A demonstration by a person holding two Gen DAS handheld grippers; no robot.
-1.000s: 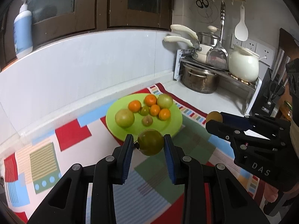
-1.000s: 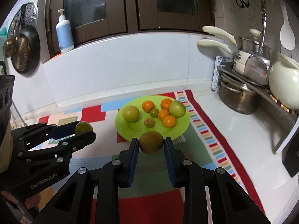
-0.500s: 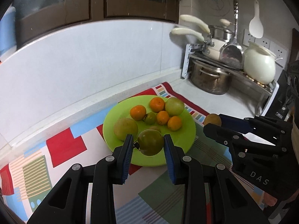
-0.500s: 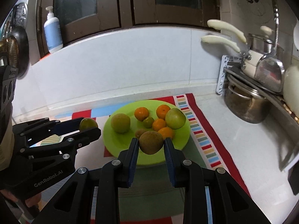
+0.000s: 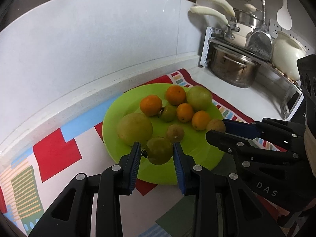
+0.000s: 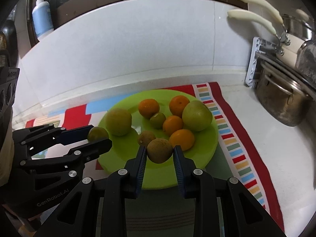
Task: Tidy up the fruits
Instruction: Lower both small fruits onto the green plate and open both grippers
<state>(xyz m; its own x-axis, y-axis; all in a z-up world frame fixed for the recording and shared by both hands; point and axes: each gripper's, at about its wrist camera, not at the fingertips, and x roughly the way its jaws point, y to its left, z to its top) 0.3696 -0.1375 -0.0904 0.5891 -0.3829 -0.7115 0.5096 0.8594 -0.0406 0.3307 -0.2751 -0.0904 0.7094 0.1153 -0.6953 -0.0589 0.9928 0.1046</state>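
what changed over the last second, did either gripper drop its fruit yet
No drop. Both grippers moved forward over the green plate: the left gripper still shut on its green fruit, the right gripper still shut on its brown fruit. The fruits on the plate and the mat stayed put.

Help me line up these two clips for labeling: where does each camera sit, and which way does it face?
Left wrist: on the left gripper, looking along its fingers over the green plate to the wall; its green fruit and the right gripper show.
Right wrist: on the right gripper, facing the same way; its brown fruit and the left gripper show.
Shared: plate, oranges, striped mat, steel pot.
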